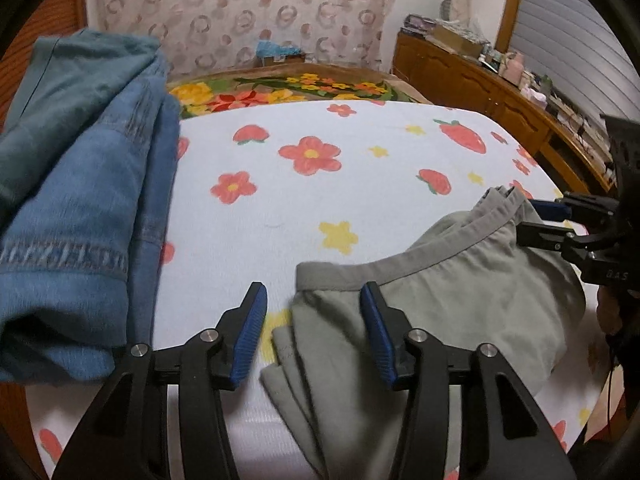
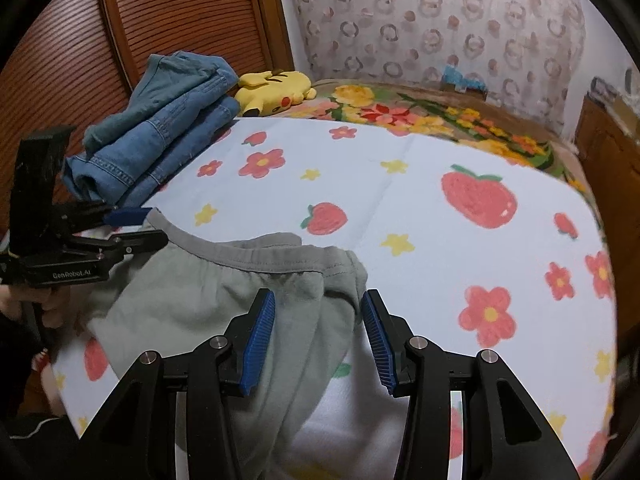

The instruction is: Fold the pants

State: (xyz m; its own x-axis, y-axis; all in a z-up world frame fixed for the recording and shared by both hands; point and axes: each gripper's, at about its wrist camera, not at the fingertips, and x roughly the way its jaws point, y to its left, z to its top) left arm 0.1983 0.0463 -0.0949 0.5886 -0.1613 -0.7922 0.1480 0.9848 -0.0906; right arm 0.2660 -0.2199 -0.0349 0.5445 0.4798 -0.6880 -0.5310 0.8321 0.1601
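Lying between both spread grippers, grey pants (image 1: 460,280), left gripper (image 1: 312,300) and right gripper (image 2: 318,304) straddling waistband corners

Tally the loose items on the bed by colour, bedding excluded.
Grey: 1, grey pants
Blue: 1, folded denim pile
Yellow: 1, plush toy
Total: 3

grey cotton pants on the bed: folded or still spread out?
Partly folded. The grey cotton pants lie bunched with the waistband curved and layered edges stacked near the left gripper; not a neat finished fold.
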